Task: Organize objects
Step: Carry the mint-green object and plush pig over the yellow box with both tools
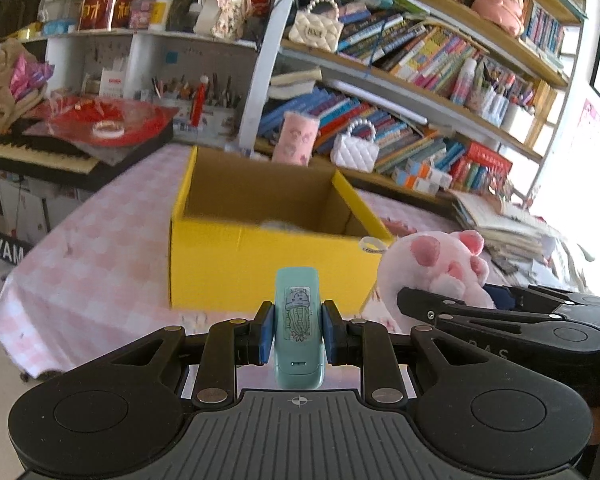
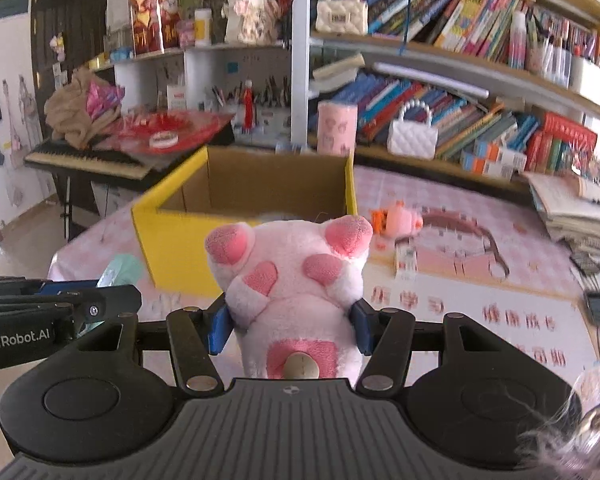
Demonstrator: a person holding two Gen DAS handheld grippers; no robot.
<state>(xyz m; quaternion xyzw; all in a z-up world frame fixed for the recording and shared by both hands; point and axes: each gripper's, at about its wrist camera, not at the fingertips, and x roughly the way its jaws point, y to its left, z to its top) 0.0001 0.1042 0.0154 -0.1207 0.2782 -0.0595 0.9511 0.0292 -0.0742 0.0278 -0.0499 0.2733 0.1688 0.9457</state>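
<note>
My left gripper [image 1: 299, 333] is shut on a slim mint-green case [image 1: 299, 320] with a cartoon sticker, held upright above the pink checked table. In front of it stands an open yellow cardboard box [image 1: 260, 264], with something pale lying on its floor. My right gripper [image 2: 290, 326] is shut on a pink and white plush pig [image 2: 290, 280], its blue pads [image 2: 220, 328] pressed into the toy's sides. The same plush pig [image 1: 440, 264] shows at the right of the left wrist view. The yellow box [image 2: 172, 240] lies just beyond the pig.
A small pink and orange toy [image 2: 400, 220] and a little white box [image 2: 406, 260] lie on the table right of the yellow box. Stacked papers [image 2: 580, 212] fill the right edge. Bookshelves [image 1: 420, 80] rise behind. A keyboard piano [image 1: 40, 156] stands at the left.
</note>
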